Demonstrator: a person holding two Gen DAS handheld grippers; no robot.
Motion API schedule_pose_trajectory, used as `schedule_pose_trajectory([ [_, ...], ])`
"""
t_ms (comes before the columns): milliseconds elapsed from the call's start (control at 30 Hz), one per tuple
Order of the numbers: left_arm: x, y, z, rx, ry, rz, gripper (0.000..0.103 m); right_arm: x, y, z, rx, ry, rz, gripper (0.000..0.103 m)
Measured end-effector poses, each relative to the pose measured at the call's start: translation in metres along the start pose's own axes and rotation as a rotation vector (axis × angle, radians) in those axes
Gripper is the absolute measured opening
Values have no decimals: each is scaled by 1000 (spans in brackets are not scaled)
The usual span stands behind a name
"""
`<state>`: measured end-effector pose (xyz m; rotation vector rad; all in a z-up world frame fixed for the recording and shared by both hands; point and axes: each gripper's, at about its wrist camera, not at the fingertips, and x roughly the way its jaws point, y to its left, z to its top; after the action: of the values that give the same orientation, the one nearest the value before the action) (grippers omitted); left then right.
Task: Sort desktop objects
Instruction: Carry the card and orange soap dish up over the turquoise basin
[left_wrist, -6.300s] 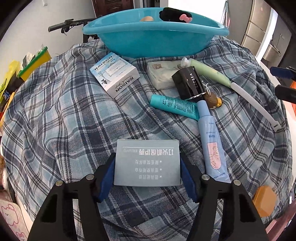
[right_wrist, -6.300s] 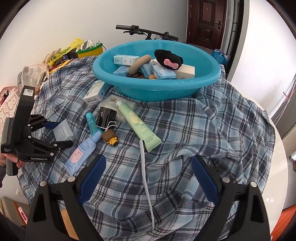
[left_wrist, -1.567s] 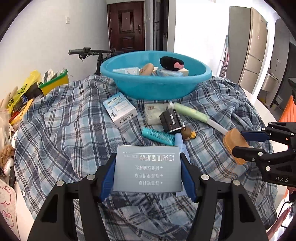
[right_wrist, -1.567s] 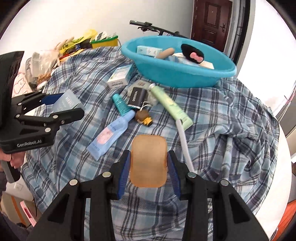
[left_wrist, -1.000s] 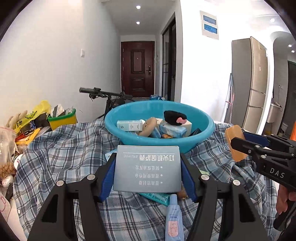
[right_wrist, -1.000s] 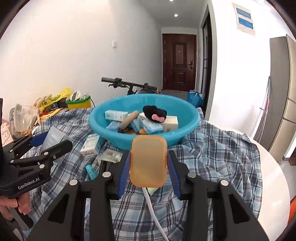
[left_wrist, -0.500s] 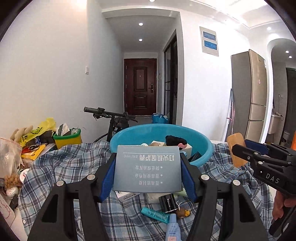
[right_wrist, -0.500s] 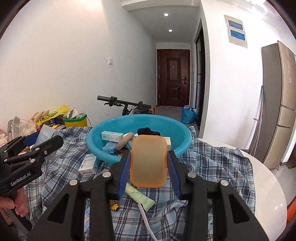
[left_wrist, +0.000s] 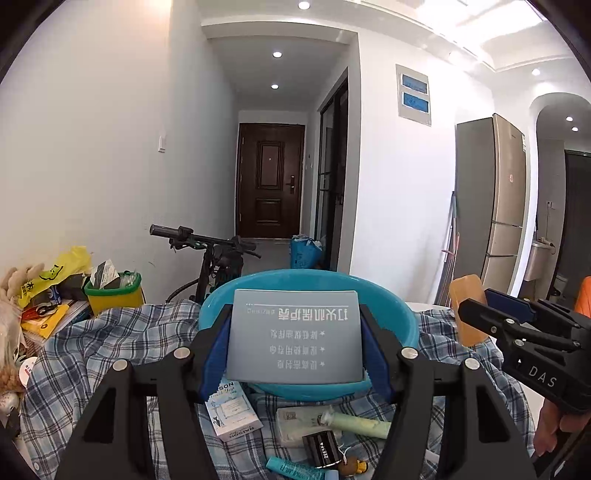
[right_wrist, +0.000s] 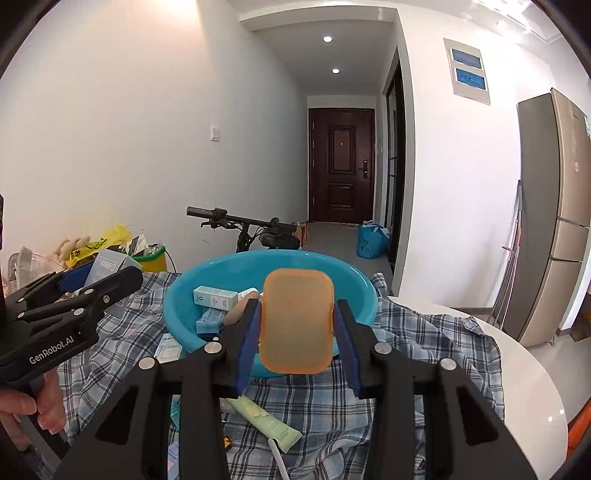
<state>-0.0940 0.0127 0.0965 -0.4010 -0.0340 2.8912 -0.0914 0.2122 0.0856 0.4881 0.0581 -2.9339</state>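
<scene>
A: Status: left gripper (left_wrist: 295, 343) is clamped on the grey box (left_wrist: 294, 338), blue pads on both side edges. Right gripper (right_wrist: 297, 325) is clamped on the orange case (right_wrist: 296, 320) the same way. Both loads are raised above the table, facing the blue basin (right_wrist: 177, 295).

B: Are they over the basin yet?

A: Can't tell depth from wrist views. The basin rim sits behind each held item in frame, so my guess is they're short of it or just at the near edge.

B: Risks?

A: Three. First, early release: if the jaws part before clearing the rim, the box or case lands on the plaid cloth (right_wrist: 424, 332) or clips the rim and bounces off.

B: Second?

A: Both grippers converge on the same target. In the left view the right gripper and its orange case (left_wrist: 467, 310) are just beside the box. Simultaneous entry could knock them together and twist a load out of the pads.

B: Third?

A: The case has rounded corners and looks smooth, and it's held only on its side edges, so a bump could rotate it. The basin also holds a white carton (right_wrist: 215, 297) and other items, so a drop from height may rebound.

B: Anything else left?

A: The green tube (left_wrist: 354, 424), black box (left_wrist: 320, 450) and white Raison box (left_wrist: 232, 410) remain on the cloth, so sorting is far from finished.
</scene>
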Motion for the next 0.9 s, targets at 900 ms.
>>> schedule_pose_trajectory([
  [900, 145, 4, 105, 35, -89, 76, 66, 82, -8, 109, 3, -87, -52, 39],
])
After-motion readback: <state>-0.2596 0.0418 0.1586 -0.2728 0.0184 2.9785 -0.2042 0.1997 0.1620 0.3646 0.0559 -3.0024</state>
